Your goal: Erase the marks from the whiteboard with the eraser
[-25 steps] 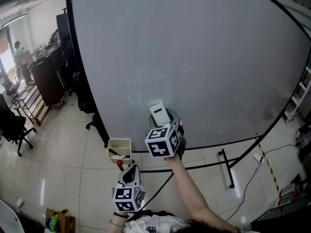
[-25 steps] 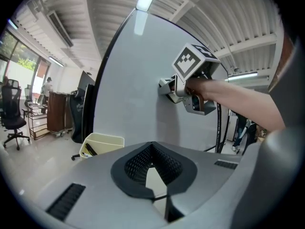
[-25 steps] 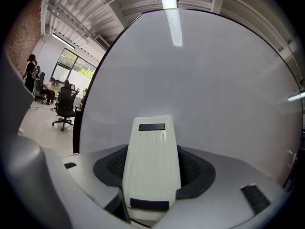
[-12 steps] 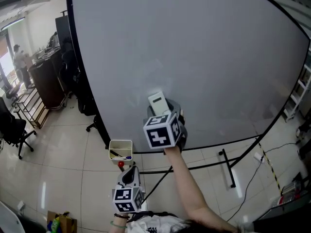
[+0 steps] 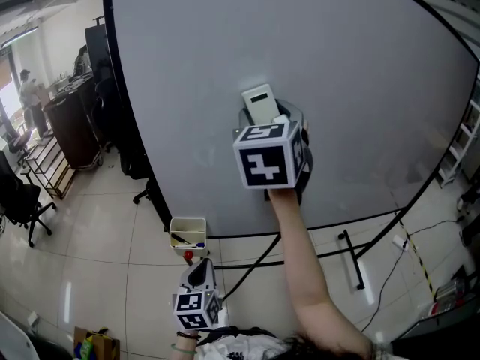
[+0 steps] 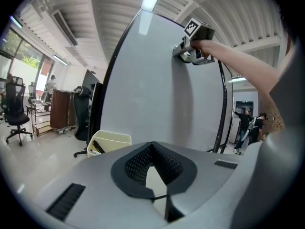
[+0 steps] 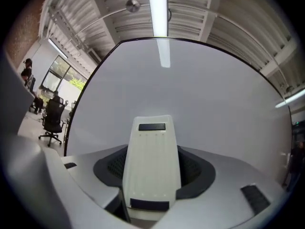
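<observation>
The big whiteboard (image 5: 330, 58) fills the head view; only faint grey smudges (image 5: 202, 153) show at its lower left. A white eraser (image 5: 259, 103) lies flat against the board near its middle, and my right gripper (image 5: 271, 123) is shut on it. In the right gripper view the eraser (image 7: 151, 161) sticks out between the jaws toward the whiteboard (image 7: 214, 94). My left gripper (image 5: 201, 273) hangs low below the board, shut and empty. The left gripper view shows its jaws (image 6: 152, 165) together, with the right arm and eraser (image 6: 193, 56) high on the board.
A cream bin (image 5: 187, 232) holding markers hangs at the board's lower left edge, a red knob (image 5: 185, 254) under it. Black stand legs (image 5: 349, 257) and a cable cross the tiled floor. Office chairs (image 5: 19, 193), a dark cabinet (image 5: 71, 118) and a distant person (image 5: 30, 88) are at left.
My right gripper has slid the eraser up the board and a little to the right. The left gripper has stayed where it was.
</observation>
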### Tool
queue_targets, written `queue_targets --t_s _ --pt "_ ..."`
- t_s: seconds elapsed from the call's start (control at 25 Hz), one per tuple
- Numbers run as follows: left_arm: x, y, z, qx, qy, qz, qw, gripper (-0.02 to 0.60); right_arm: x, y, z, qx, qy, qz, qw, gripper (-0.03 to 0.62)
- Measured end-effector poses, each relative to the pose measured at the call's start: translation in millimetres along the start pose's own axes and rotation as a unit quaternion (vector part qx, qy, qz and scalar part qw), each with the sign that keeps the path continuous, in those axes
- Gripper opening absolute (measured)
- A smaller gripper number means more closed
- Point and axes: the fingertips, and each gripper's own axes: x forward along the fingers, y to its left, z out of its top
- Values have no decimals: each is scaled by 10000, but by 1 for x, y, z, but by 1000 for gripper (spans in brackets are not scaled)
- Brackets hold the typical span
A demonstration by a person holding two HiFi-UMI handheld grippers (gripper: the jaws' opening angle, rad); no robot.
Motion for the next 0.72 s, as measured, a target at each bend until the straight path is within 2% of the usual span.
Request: queue_targets --t_s 0.08,0.2,0.28,0.36,0.48,0.6,0.64,0.72 --pt "2 -2 -1 -16 -7 -34 10000 -3 -1 17 -29 -92 250 118 9996 278" --pt "5 -2 1 -11 28 -71 10000 -3 3 69 -121 -392 980 500 9932 278" --pt "7 -2 1 9 3 -118 9999 -3 5 89 -158 -483 1289 705 9880 278" --pt "4 -2 -1 17 6 -119 9999 -3 3 86 -146 -506 1237 741 9883 276" --pt "2 -3 -2 9 37 -77 10000 -3 0 61 -74 -171 870 832 9926 275" --pt "4 -5 -1 21 64 -83 9999 -3 -1 43 -21 -105 508 616 9968 276" --pt "5 -6 -1 21 56 -105 9999 -3 0 43 -21 -220 480 485 9974 276" --pt "7 -8 -2 8 38 -136 9999 -3 2 51 -48 -664 647 254 9954 278"
